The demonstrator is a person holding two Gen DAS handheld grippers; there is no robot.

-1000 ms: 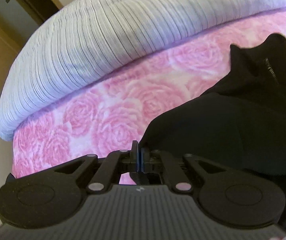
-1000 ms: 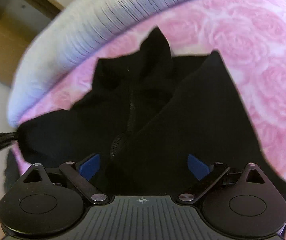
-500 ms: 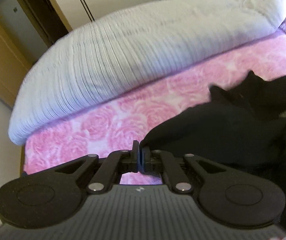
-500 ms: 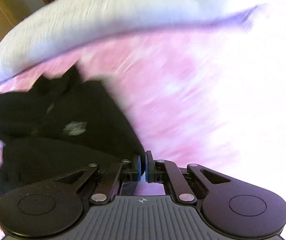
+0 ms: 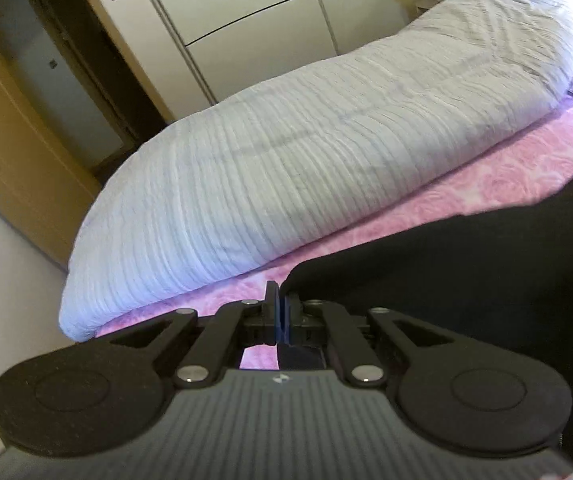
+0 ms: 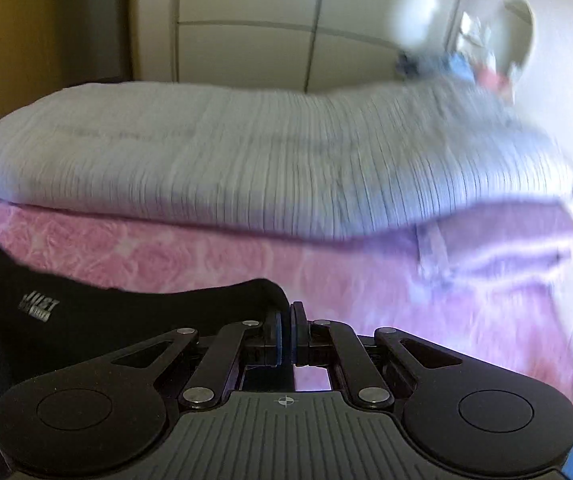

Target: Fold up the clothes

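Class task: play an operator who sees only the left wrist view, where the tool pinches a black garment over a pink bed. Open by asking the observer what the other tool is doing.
Observer: The right tool is shut on the black garment too, gripping another edge.
Operator: Any marking on the cloth? Mine shows plain black.
Observer: Yes, a small pale logo that begins "JUST" shows left of the right tool.
Operator: What lies beyond the grey striped duvet on that side?
Observer: Blurred blue and red items near the far wall; too smeared to name.
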